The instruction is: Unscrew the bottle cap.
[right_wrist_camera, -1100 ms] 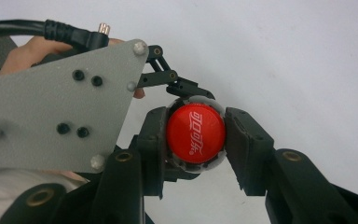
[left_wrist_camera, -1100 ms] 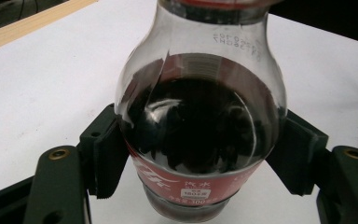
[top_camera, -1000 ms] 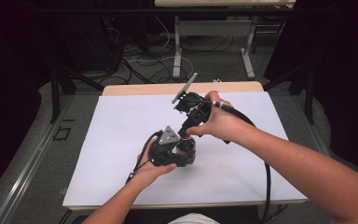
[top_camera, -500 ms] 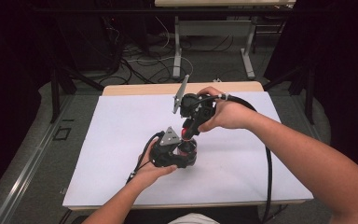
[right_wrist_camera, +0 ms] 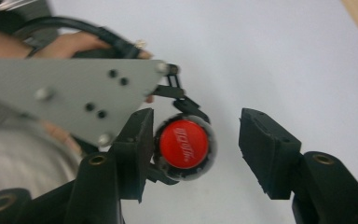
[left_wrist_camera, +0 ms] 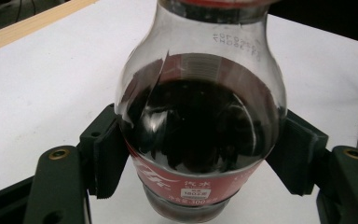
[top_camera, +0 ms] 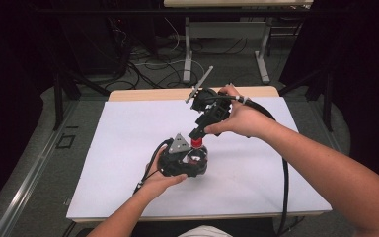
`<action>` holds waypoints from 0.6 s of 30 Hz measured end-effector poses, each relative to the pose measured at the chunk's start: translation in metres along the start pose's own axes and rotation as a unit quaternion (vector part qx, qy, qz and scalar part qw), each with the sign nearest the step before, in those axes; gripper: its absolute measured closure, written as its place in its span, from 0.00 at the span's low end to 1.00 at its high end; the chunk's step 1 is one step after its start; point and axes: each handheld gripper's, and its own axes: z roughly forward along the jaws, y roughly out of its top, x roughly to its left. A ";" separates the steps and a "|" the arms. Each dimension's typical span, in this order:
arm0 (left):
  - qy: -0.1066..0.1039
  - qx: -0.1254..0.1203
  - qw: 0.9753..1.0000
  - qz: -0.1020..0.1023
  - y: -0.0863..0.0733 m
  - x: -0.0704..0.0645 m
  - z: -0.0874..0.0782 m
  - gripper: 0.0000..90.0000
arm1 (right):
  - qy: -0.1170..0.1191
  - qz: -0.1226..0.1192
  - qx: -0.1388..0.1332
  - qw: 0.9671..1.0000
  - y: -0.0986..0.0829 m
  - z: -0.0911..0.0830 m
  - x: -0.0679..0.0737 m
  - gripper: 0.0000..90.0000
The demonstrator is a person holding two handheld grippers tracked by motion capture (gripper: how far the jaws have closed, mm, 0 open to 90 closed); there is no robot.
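In the high view a white table [top_camera: 128,148] carries a small bottle [top_camera: 198,154] with a red cap [top_camera: 196,143], standing upright near the middle of the sheet. The left gripper [top_camera: 190,162], held in the person's left hand [top_camera: 160,181], lies low on the table with its grey plate [top_camera: 179,144] on top and its jaws around the bottle's body. The right gripper [top_camera: 197,133], held in the right hand [top_camera: 242,118], tilts down from above and beyond the bottle, its tips just over the cap; a cable [top_camera: 282,173] trails from it along the forearm. In the left gripper view the bottle [left_wrist_camera: 200,121], clear glass-like with dark liquid and a red label [left_wrist_camera: 186,184] low on its body, stands between the two black fingers [left_wrist_camera: 105,154], which press against its sides: this gripper is clamped on the bottle, and the cap's red edge shows at the top above the fingers. In the right gripper view the camera looks straight down on the cap [right_wrist_camera: 184,143], which sits between the fingers [right_wrist_camera: 137,144] but close against the left one, touching or nearly so; the other finger stands well apart from it, so the right gripper [right_wrist_camera: 193,144] is spread wide and grasps nothing. Beyond the cap are the left gripper's plate [right_wrist_camera: 74,98] and the left hand [right_wrist_camera: 70,44] around its cable.
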 end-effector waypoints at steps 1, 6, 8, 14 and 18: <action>0.001 0.000 1.000 0.000 0.000 0.000 0.000 0.33 | -0.015 0.017 -0.002 1.000 -0.001 0.000 0.001 0.49; 0.003 0.002 1.000 0.001 0.000 -0.001 0.000 0.33 | -0.051 0.080 -0.007 0.995 0.000 0.009 0.009 0.51; 0.004 0.001 1.000 0.000 0.000 -0.001 0.000 0.33 | -0.068 0.085 -0.006 0.994 0.000 0.015 0.012 0.52; 0.007 0.001 1.000 -0.002 -0.001 0.000 0.000 0.33 | -0.063 0.088 0.002 0.994 -0.001 0.024 0.013 0.55; 0.002 0.007 1.000 -0.006 0.000 0.003 -0.002 0.33 | -0.055 0.092 0.003 0.994 -0.004 0.022 0.013 0.57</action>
